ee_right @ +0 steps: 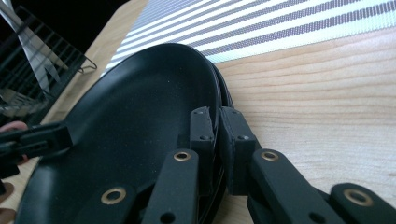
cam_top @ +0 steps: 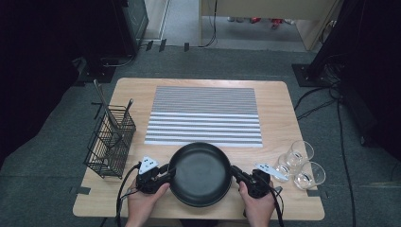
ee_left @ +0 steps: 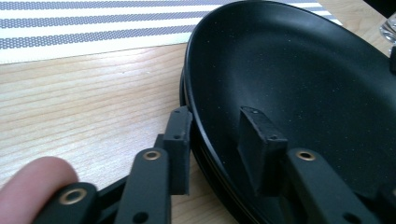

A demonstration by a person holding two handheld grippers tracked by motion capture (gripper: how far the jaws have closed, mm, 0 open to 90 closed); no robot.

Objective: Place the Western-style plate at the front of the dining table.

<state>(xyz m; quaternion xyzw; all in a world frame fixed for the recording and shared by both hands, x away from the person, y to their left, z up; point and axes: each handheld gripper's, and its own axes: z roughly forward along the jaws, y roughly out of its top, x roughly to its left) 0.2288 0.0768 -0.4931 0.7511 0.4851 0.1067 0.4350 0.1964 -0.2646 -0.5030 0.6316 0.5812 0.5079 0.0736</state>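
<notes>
Resting near the front edge of the bench (cam_top: 279, 101), just below the striped placemat (cam_top: 204, 116), the black plate (cam_top: 200, 174) is the thing in hand, and it looks like a stack of black plates nested together, judging by the layered rims in both gripper views. As far as I can judge, the grasp is half made and the lift has not begun: the plate's underside appears to sit on the wood. The right gripper (ee_right: 218, 133) is closed on the rim at the plate's right side, one jaw inside the dish and one outside, pads pressed to the edge. The left gripper (ee_left: 217, 140) straddles the rim at the opposite side, but its inner jaw stands clear of the rim with a visible gap, so it is not yet clamping. What seems left is to close that left side, then raise the plate level with both hands and carry it, perhaps to the placemat. Off to the right stand three glasses (cam_top: 301, 165); a wire utensil basket (cam_top: 109, 144) sits at the left.
</notes>
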